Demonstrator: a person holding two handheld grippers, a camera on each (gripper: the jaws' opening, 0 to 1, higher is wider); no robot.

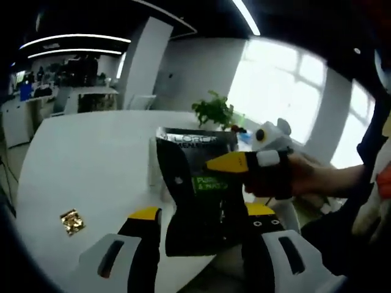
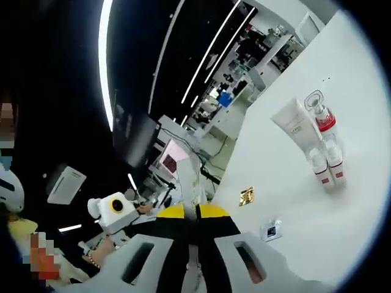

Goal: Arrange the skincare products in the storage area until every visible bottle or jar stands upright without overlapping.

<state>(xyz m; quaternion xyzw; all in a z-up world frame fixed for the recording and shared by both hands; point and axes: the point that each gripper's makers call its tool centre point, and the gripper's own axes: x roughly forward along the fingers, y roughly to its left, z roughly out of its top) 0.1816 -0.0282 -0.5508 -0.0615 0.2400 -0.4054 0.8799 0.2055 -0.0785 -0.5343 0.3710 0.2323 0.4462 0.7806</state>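
A black skincare tube (image 1: 195, 195) with green lettering is held upright above the white table (image 1: 91, 165). My right gripper (image 1: 225, 163) comes in from the right in the left gripper view, its yellow tips pinching the tube's upper part. In the right gripper view the right gripper (image 2: 195, 211) has its jaws pressed together, with the tube showing only as a thin edge. My left gripper (image 1: 203, 212) is open, with one jaw on either side of the tube's lower end. A white tube (image 2: 294, 126) and several small red-banded bottles (image 2: 327, 160) lie grouped on the table.
A small gold item (image 1: 72, 221) (image 2: 247, 196) and a small square packet (image 2: 272, 230) lie on the table. A potted plant (image 1: 214, 111) stands at the far edge. A gloved hand (image 1: 275, 177) holds the right gripper. Office desks and bright windows lie beyond.
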